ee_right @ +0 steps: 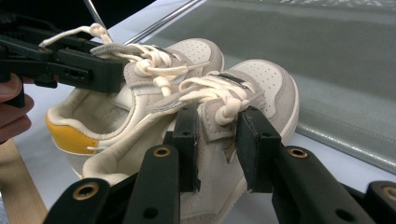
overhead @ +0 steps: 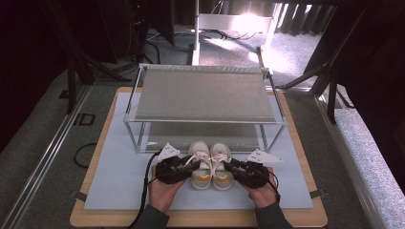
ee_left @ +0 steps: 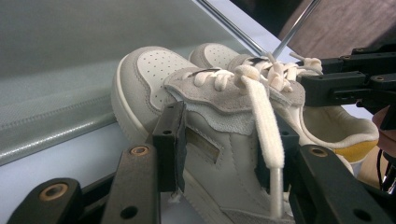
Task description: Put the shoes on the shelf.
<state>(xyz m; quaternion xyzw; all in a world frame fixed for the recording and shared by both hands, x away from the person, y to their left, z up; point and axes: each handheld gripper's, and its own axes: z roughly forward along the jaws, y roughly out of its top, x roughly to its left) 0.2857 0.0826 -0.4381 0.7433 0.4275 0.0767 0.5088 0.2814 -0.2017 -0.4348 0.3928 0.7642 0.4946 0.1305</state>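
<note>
Sneakers [overhead: 210, 164] of smooth pale leather with matt suede panels — rack [overhead: 203, 95] of shiny metal bars.

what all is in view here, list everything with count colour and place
sneakers: two, cream and grey with yellow heels and cream laces, side by side on the mat before the rack
shoe rack: one, metal frame with two grey shelves, back half of the mat
mat: one, pale blue-grey, on the table
table: one, light wood
left claw: one, black, clamped on the left sneaker
right claw: one, black, clamped on the right sneaker
hands: two, at the near table edge
</note>
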